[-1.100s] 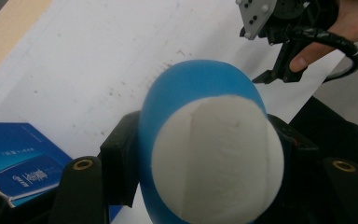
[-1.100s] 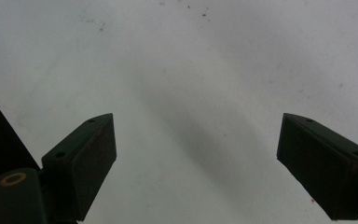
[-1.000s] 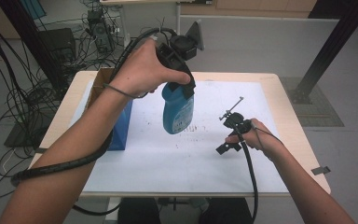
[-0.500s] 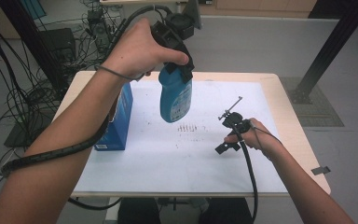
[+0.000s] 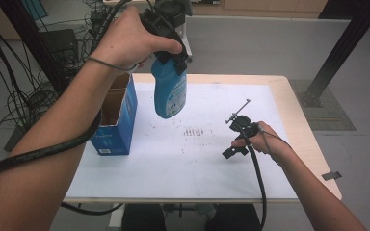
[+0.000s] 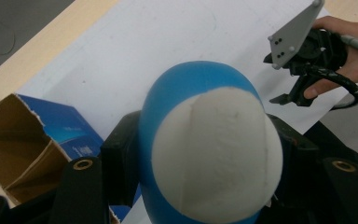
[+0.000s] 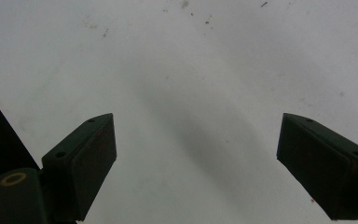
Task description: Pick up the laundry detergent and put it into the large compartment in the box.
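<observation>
A blue bottle [image 5: 170,91] with a label hangs in the air above the back left of the table, just right of the open blue carton [image 5: 113,125]. My left gripper [image 5: 172,58] is shut on the bottle's upper end. In the left gripper view the bottle [image 6: 209,149], blue with a white patch, sits between the black jaws, and the carton [image 6: 28,140] lies below left. My right gripper [image 5: 233,144] rests on the white sheet at the right, held by a hand. In its own view the right gripper [image 7: 196,158] stands open over bare paper.
A white paper sheet [image 5: 173,163] with faint dark marks covers the wooden table [image 5: 301,125]. The carton's top is torn open, brown inside. Cables and dark stands crowd the floor at the left and back. The right gripper [image 6: 303,56] is also in the left gripper view, top right.
My left hand has lifted the bottle higher and a little to the left, toward the carton, which now shows more fully. The right hand and its gripper have stayed put.
</observation>
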Demonstrator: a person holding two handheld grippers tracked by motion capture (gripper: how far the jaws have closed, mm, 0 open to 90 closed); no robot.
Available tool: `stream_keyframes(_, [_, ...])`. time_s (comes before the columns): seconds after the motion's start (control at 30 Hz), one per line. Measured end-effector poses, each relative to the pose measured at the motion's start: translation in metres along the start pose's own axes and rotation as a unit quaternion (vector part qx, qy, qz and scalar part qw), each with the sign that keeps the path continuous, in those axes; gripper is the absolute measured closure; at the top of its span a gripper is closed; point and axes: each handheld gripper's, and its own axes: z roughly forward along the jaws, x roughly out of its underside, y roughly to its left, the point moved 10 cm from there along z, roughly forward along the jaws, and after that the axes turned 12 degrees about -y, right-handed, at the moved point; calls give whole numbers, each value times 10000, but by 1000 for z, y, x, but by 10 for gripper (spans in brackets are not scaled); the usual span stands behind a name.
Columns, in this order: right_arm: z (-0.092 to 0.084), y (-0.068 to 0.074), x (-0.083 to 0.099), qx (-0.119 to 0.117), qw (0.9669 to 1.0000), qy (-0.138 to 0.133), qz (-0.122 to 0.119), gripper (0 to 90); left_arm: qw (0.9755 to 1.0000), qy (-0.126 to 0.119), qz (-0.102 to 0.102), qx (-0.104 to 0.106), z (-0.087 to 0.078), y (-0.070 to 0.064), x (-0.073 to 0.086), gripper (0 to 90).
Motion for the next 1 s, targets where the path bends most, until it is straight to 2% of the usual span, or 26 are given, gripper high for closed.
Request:
stream_keyframes(0.07, [0,0,0,8,10000,9,-8,115,10000,-25,-76,-25,-1,3,0,378])
stream_keyframes(0.1, [-1,1,-1,-2,10000,-5,-12,115,9998,-28,-162,-66,-3,10,2,378])
stream_keyframes(0.13, [-1,1,-1,-2,10000,-5,-12,115,9998,-28,-162,-66,-3,10,2,378])
stream_keyframes(0.23, [-1,2,-3,4,10000,-12,-39,115,9992,-46,-374,-166,-7,26,6,378])
stream_keyframes(0.27, [-1,2,-3,4,10000,-12,-39,115,9992,-46,-374,-166,-7,26,6,378])
stream_keyframes(0.4, [-3,2,-5,14,10000,-24,-60,115,9975,-15,-624,-320,-10,48,12,378])
stream_keyframes(0.43, [-3,2,-5,14,10000,-24,-60,115,9975,-15,-624,-320,-10,48,12,378])
stream_keyframes(0.47, [-3,2,-6,4,10000,-38,-75,115,9966,-13,-714,-401,-12,56,15,378])
stream_keyframes(0.5, [-3,2,-6,5,10000,-36,-78,115,9966,-13,-714,-401,-12,56,15,378])
stream_keyframes(0.53, [-3,3,-6,0,10000,-32,-60,114,9956,-31,-815,-460,-13,65,17,378])
stream_keyframes(0.57, [-3,3,-6,0,10000,-32,-60,114,9956,-31,-815,-460,-13,65,17,378])
stream_keyframes(0.67, [-2,3,-7,-12,10000,-35,-78,115,9937,-56,-980,-545,-16,78,20,378])
stream_keyframes(0.73, [-2,3,-7,-8,10000,-41,-66,115,9915,-82,-1144,-621,-18,90,24,378])
stream_keyframes(0.77, [-2,3,-7,-8,10000,-41,-66,115,9915,-82,-1144,-621,-18,90,24,378])
stream_keyframes(0.83, [-2,3,-7,-3,10000,-44,-57,114,9885,-110,-1305,-750,-21,104,29,378])
stream_keyframes(0.87, [-2,3,-7,-3,10000,-44,-57,114,9885,-110,-1305,-750,-21,104,29,378])
stream_keyframes(0.97, [-2,3,-7,-21,10000,-50,-56,115,9848,-123,-1494,-882,-23,115,33,378])
stream_keyframes(1.0, [-2,3,-7,-20,10000,-57,-49,114,9826,-135,-1596,-943,-23,122,36,378])
